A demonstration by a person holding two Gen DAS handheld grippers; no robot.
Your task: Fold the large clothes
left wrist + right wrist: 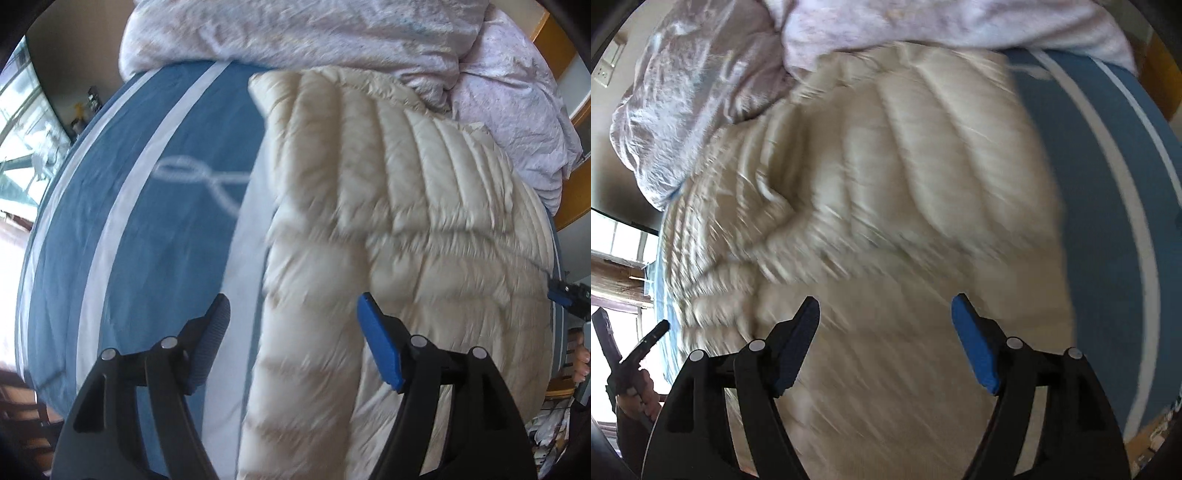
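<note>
A cream quilted puffer jacket (406, 184) lies spread on a bed covered by a blue sheet with white stripes (147, 184). In the left wrist view my left gripper (293, 302) is open above the jacket's left edge, one finger over the sheet and the other over the jacket, with nothing between them. In the right wrist view my right gripper (885, 302) is open above the middle of the jacket (905, 166), also with nothing between its fingers. Both views are blurred by motion. The sheet (1108, 221) shows to the jacket's right.
A crumpled pale pink duvet (295, 33) (701, 92) is heaped along the far side of the bed, touching the jacket's far end. A hand (639, 391) shows at the left edge of the right wrist view. Windows and wooden furniture surround the bed.
</note>
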